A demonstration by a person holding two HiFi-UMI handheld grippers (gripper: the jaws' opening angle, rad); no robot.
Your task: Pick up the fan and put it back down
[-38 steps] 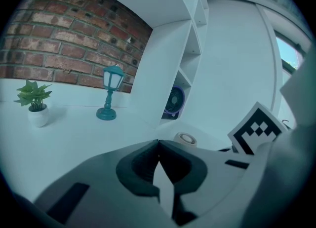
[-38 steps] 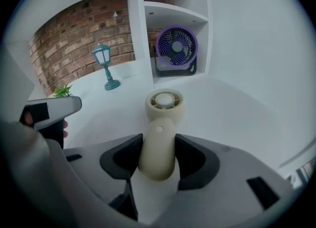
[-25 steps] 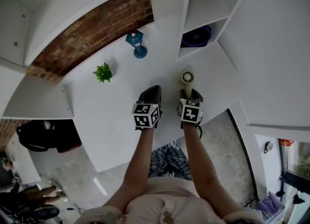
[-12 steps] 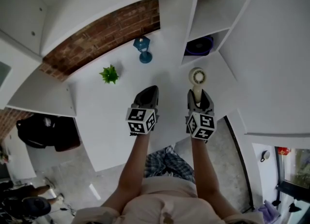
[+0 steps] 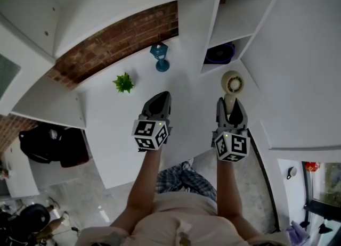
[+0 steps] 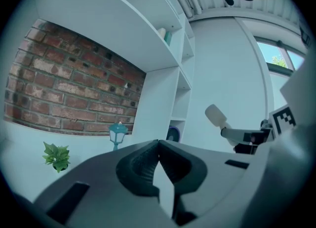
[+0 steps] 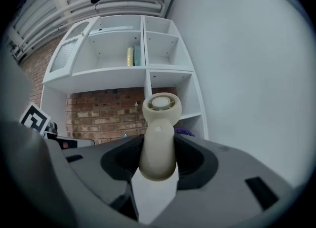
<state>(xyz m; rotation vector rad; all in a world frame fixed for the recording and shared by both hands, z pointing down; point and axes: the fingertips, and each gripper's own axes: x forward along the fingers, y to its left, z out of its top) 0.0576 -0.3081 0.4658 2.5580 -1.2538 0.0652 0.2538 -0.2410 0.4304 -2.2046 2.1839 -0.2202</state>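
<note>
In the white shelf unit (image 5: 198, 21) at the upper centre of the head view, the lower open compartment holds a dark blue-purple round object (image 5: 219, 53). In the right gripper view, a higher shelf carries a yellow bottle (image 7: 130, 57) with a teal one just beside it.

The cream plastic handheld fan (image 5: 233, 82), with its round ribbed head on a thick smooth handle, sits right of centre, held in front of the shelves. The right gripper (image 5: 230, 109) has its fingers clamped on the handle. The left gripper (image 5: 158, 101) has its fingers together, empty, over the white surface (image 5: 112, 128).
</note>
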